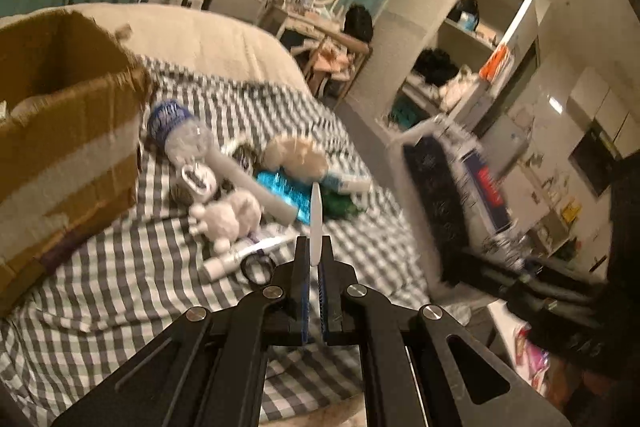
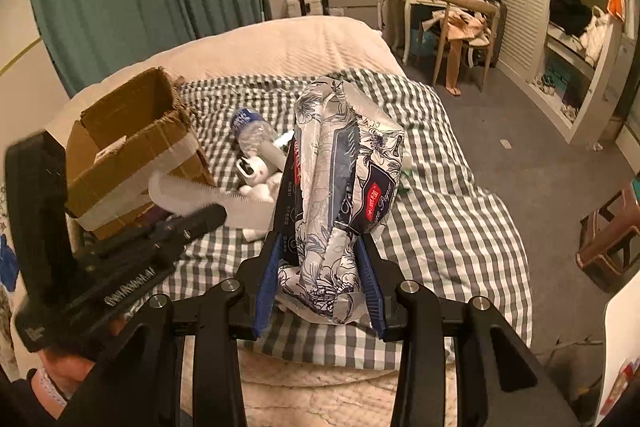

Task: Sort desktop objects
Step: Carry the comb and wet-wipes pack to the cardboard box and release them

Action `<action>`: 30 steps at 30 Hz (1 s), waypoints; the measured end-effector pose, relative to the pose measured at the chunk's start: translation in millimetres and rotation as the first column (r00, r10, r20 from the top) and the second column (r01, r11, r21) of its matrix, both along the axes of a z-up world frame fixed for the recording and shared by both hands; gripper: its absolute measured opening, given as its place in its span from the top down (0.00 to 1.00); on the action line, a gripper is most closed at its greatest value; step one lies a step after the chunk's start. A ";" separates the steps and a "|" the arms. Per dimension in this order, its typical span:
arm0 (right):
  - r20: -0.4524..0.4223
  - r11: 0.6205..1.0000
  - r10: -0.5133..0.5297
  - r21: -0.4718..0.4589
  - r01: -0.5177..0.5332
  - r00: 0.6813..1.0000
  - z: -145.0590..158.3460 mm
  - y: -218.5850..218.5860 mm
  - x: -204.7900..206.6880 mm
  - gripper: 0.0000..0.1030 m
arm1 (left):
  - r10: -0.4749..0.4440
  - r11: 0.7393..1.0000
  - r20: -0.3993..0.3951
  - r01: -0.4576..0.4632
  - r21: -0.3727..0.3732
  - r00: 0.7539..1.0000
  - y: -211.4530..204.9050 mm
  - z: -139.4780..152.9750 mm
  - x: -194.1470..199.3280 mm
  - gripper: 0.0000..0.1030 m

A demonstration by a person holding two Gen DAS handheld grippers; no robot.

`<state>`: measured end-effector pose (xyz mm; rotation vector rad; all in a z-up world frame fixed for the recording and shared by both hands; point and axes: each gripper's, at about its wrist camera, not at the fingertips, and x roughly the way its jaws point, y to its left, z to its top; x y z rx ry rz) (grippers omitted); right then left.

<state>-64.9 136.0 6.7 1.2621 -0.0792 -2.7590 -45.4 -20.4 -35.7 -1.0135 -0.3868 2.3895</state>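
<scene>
Right gripper (image 2: 320, 267): clamped on a tissue pack (image 2: 344, 179), which stands tall between the blue pads, lifted above the checked bedspread (image 2: 452, 211).
Left gripper (image 1: 316, 251): nearly closed, pinching a thin white comb (image 1: 316, 223) by one end; in the right wrist view the comb (image 2: 208, 195) sticks out level beside the cardboard box (image 2: 132, 151).
Cardboard box (image 1: 60, 147): open at the top, on the bed's left side, apparently where sorted things go.
Pile still to sort: plastic bottle (image 1: 180, 135), white plush toy (image 1: 228, 215), blue packet (image 1: 284, 187), small tubes and black scissors (image 1: 256, 267), all close together just beside the box.
Risk, tissue pack: soft wrapping held low down; I judge it could sag or slide out if tilted quickly.
Risk, comb: thin, gripped only at its end, so it may twist or drop short of the box.
Risk, grippers: both are near the box, so they could knock each other or catch the torn flap.
</scene>
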 end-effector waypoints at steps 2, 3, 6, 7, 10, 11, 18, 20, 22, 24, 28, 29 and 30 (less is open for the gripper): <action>-0.010 1.000 0.011 0.003 -0.011 1.000 4.2 -5.6 -1.7 0.64 | 0.010 1.000 -0.039 -0.010 0.000 0.999 -5.6 14.1 2.2 0.97; -0.016 1.000 0.019 0.001 -0.019 1.000 6.9 -9.0 -3.4 0.64 | 0.019 1.000 -0.064 -0.019 0.000 0.998 -8.8 22.9 3.3 0.97; -0.041 0.999 0.044 -0.006 -0.044 0.998 16.8 -19.3 -9.1 0.64 | 0.051 0.998 -0.128 -0.049 0.026 0.990 -23.0 50.5 5.9 0.97; -0.047 0.999 0.051 -0.007 -0.051 0.998 19.5 -22.4 -11.2 0.64 | 0.063 0.998 -0.141 -0.059 0.034 0.988 -27.0 57.5 6.0 0.97; -0.074 0.996 0.088 -0.001 -0.088 0.993 33.1 -38.9 -22.8 0.64 | 0.115 0.993 -0.197 -0.110 0.038 0.974 -43.6 81.3 4.7 0.97; -0.086 0.995 0.101 0.004 -0.101 0.991 38.3 -45.1 -27.4 0.64 | 0.139 0.990 -0.212 -0.136 0.030 0.967 -48.7 86.8 3.7 0.97; -0.138 0.977 0.208 -0.008 -0.211 0.968 62.2 -97.4 -68.6 0.63 | 0.291 0.955 -0.226 -0.298 0.005 0.930 -102.6 107.9 -23.0 0.97; -0.150 0.968 0.248 -0.007 -0.252 0.957 64.4 -120.2 -84.3 0.63 | 0.323 0.941 -0.229 -0.336 -0.022 0.918 -114.6 109.0 -31.7 0.97; -0.154 0.958 0.282 -0.011 -0.287 0.947 61.9 -138.6 -95.3 0.63 | 0.360 0.922 -0.235 -0.383 -0.058 0.903 -131.4 109.2 -43.7 0.97; -0.153 0.947 0.313 -0.018 -0.320 0.937 58.6 -160.7 -111.0 0.63 | 0.386 0.908 -0.224 -0.412 -0.081 0.895 -146.9 108.5 -58.4 0.97; -0.107 0.935 0.344 -0.053 -0.351 0.933 40.9 -193.8 -141.6 0.63 | 0.444 0.869 -0.196 -0.473 -0.144 0.874 -171.9 95.3 -82.1 0.97; -0.098 0.935 0.344 -0.059 -0.351 0.934 36.4 -199.0 -147.8 0.63 | 0.449 0.864 -0.187 -0.478 -0.157 0.874 -176.6 90.5 -86.9 0.97; -0.091 0.931 0.352 -0.072 -0.358 0.932 32.0 -202.4 -152.4 0.63 | 0.463 0.857 -0.167 -0.488 -0.167 0.870 -183.4 84.7 -93.4 0.97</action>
